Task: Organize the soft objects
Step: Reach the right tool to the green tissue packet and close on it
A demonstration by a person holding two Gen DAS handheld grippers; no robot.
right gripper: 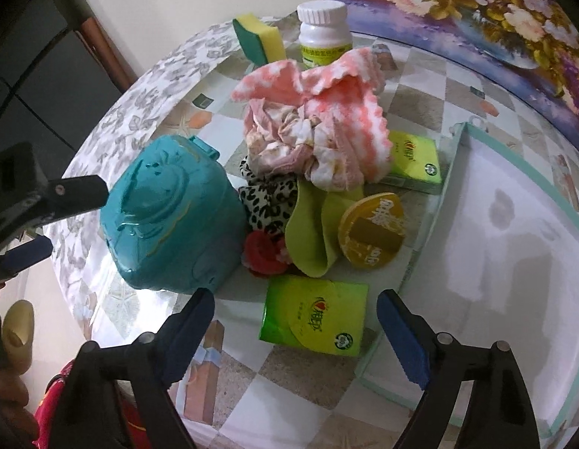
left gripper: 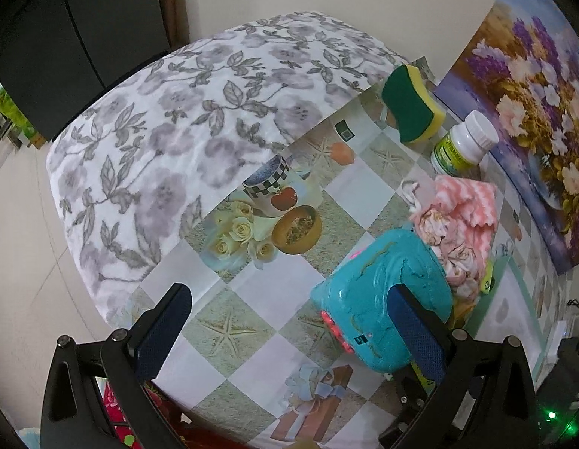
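- Left wrist view: left claw (left gripper: 289, 331) jaws wide apart, holding nothing. The right-hand pad overlaps the teal box (left gripper: 383, 299) in the picture; contact cannot be told.
- Soft things lie behind the box: pink towel (left gripper: 465, 202) bunched with a floral cloth (left gripper: 446, 247), both resting on the surface (left gripper: 229, 325). Sponge (left gripper: 413, 106) stands at the far edge, just beside the bottle (left gripper: 463, 142).
- Risk, as a judgement: a reach for the cloths from this side would shove the box into the pile, since the box sits between claw and cloths. The bottle is near the towel and could tip if the towel drags.
- Right wrist view: right claw (right gripper: 296, 329) jaws apart, empty, hovering over a green pack (right gripper: 313, 314).
- Pile in the middle: pink towel (right gripper: 338, 112) over floral cloth (right gripper: 289, 138), leopard cloth (right gripper: 263, 194), green cloth (right gripper: 311, 224) and a red scrunchie (right gripper: 265, 249), all touching.
- Hard things crowd it: teal box (right gripper: 169, 217) against the left, yellow tin (right gripper: 371, 230) touching the green cloth, second pack (right gripper: 416, 161) partly under the towel.
- Risk: the cloths are tangled, so a pinch on one likely lifts several and may knock the tin. The glass tray (right gripper: 439, 202) on the right looks a likely destination; this is unconfirmed.
- The left claw (right gripper: 38, 224) shows at the left edge, beside the box.
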